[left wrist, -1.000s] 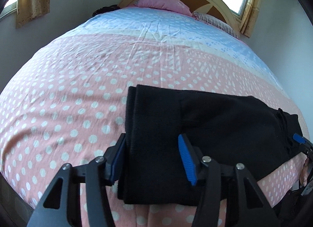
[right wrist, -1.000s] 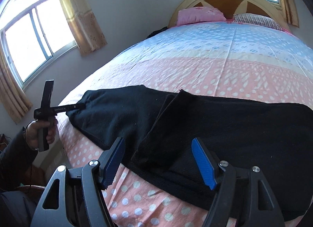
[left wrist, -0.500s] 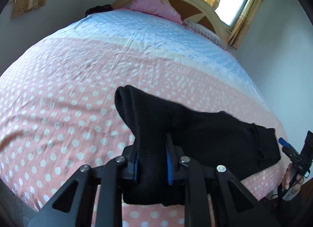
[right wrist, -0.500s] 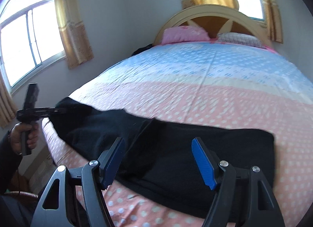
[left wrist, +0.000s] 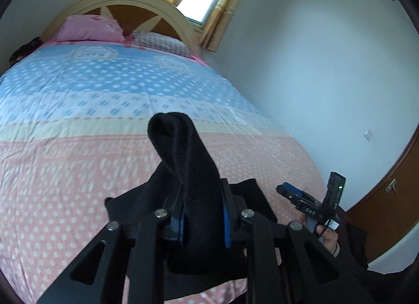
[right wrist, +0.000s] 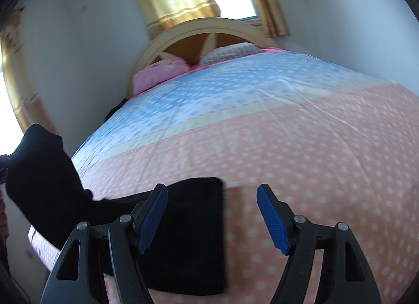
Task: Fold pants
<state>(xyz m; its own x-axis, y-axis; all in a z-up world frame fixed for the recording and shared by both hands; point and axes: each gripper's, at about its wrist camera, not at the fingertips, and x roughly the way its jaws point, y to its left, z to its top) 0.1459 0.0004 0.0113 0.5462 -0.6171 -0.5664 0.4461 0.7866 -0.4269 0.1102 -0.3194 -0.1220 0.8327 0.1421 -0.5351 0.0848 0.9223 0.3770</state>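
Black pants (left wrist: 193,170) lie along the near edge of a bed. My left gripper (left wrist: 203,221) is shut on one end of them and holds that end lifted, the fabric standing up between the blue pads. In the right wrist view the lifted end (right wrist: 39,162) rises at the far left and the rest of the pants (right wrist: 191,238) lies flat on the sheet. My right gripper (right wrist: 212,216) is open and empty, above the pants' right edge. It also shows in the left wrist view (left wrist: 290,191), at the right.
The bed has a pink dotted sheet (right wrist: 314,160) turning blue toward the headboard (left wrist: 146,3). A pink pillow (left wrist: 89,27) and a checked pillow (left wrist: 159,42) lie at the head. A wall and a brown door (left wrist: 387,199) stand to the right.
My left gripper closed on the pants' end and lifted it, swinging toward the right. My right gripper stayed open and moved right along the pants to their edge.
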